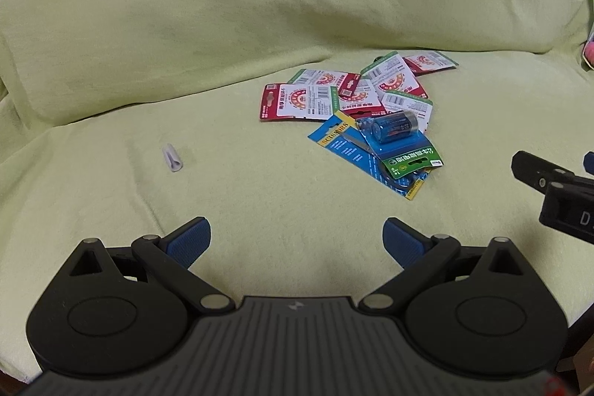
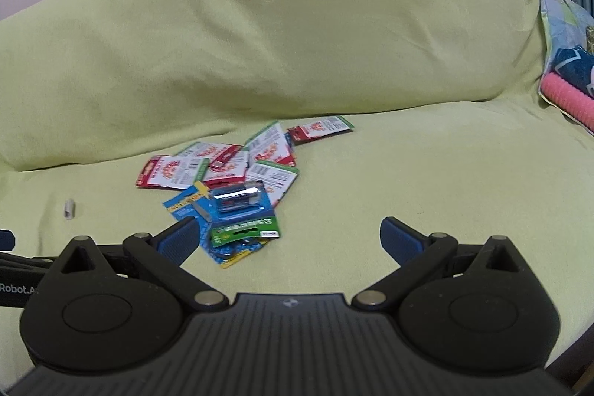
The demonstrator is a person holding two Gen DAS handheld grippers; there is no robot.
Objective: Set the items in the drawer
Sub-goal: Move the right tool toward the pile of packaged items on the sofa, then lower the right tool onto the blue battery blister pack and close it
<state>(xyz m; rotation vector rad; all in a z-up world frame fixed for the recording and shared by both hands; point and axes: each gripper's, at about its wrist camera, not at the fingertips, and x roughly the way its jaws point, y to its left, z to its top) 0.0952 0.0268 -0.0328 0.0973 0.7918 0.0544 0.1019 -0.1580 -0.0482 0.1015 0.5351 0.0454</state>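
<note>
Left gripper [image 1: 297, 242]: black frame, blue pads spread wide, nothing held, hovering over pale green fabric sofa cover [image 1: 260, 192]. Right gripper [image 2: 289, 240]: likewise spread and empty. Heap of red-and-white blister cards [image 1: 356, 88] on seat. Blue-and-green battery blister pack [image 1: 399, 140] lying atop blue scissors card [image 1: 347, 145]. Small grey plastic clip [image 1: 172, 157] well apart, leftward.

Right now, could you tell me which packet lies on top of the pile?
The battery packet, blue with a green end; it rests across the scissors packet.
</note>
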